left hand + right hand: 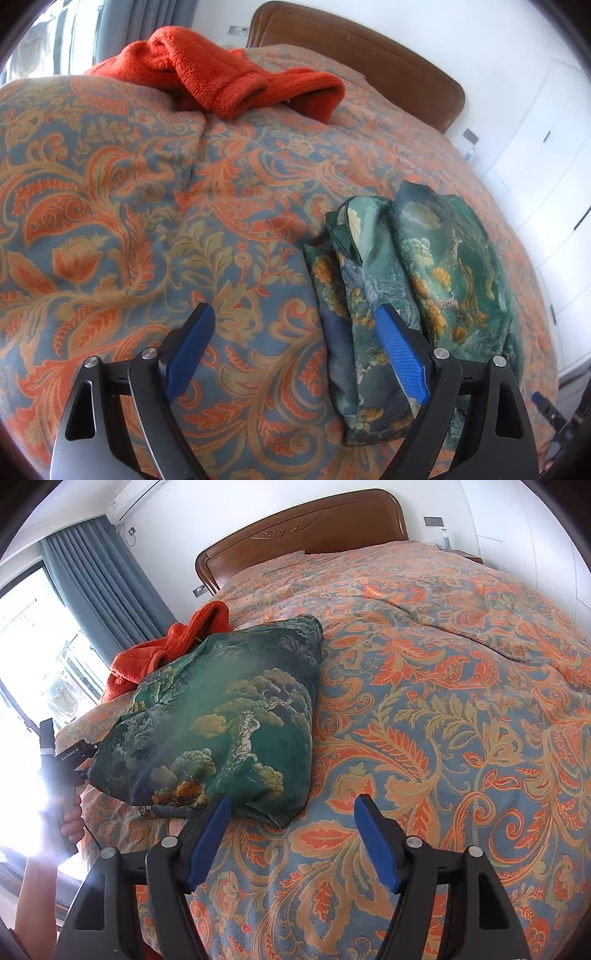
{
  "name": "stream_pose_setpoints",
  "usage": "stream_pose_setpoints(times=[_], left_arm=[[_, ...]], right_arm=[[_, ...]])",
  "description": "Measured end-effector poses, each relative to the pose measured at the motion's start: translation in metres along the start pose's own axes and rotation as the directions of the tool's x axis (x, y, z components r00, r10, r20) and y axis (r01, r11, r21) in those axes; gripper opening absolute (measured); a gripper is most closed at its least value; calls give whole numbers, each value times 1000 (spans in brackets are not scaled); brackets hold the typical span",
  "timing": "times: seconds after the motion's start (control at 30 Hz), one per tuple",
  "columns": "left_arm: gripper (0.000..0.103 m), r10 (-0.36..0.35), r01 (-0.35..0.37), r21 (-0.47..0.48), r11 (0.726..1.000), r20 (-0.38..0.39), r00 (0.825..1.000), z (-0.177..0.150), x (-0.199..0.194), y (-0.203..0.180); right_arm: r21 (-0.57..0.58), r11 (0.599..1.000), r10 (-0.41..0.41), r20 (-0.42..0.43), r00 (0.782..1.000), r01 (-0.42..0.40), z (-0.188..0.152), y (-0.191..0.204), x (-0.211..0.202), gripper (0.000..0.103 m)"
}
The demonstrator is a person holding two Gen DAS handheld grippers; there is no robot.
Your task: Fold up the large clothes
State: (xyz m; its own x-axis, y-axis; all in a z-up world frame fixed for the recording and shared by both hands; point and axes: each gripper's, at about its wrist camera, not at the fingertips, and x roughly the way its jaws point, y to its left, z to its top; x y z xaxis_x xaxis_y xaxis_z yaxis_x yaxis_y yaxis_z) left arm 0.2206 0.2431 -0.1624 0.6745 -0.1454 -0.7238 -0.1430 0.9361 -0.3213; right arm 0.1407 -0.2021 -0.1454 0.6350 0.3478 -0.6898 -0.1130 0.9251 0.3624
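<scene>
Green silk, our folded garment lies on the patterned bedspread, lower right in the left view. Our left gripper and right gripper both gape, released, grasping nothing. An orange fleece sits upper left.

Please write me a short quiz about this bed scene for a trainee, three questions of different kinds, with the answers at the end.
1. True or false: the green patterned garment lies spread out flat over the whole bedspread.
2. Multiple choice: what is between the fingers of the right gripper? A) the green garment; B) the orange fleece; C) nothing, only bedspread shows behind them.
3. Short answer: which garment lies nearer the headboard, the green one or the orange one?

Key
1. False: it is a folded bundle.
2. C.
3. The orange fleece, a loose heap beyond the green bundle.
</scene>
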Motion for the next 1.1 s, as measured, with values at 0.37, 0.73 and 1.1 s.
stream_pose_setpoints(times=[0.37,0.73,1.1], left_arm=[[89,-367,337,-209,918,-127,922,1,39,22],[88,-383,348,-187,918,-203,901,-4,68,-4],[87,-349,319,-145,937,-292,891,2,104,-15]], right_arm=[[-13,1000,13,14,1000,-13,17,3,-3,71],[-5,999,47,-9,999,-47,43,-3,12,71],[202,946,296,-223,929,-253,79,-43,105,80]])
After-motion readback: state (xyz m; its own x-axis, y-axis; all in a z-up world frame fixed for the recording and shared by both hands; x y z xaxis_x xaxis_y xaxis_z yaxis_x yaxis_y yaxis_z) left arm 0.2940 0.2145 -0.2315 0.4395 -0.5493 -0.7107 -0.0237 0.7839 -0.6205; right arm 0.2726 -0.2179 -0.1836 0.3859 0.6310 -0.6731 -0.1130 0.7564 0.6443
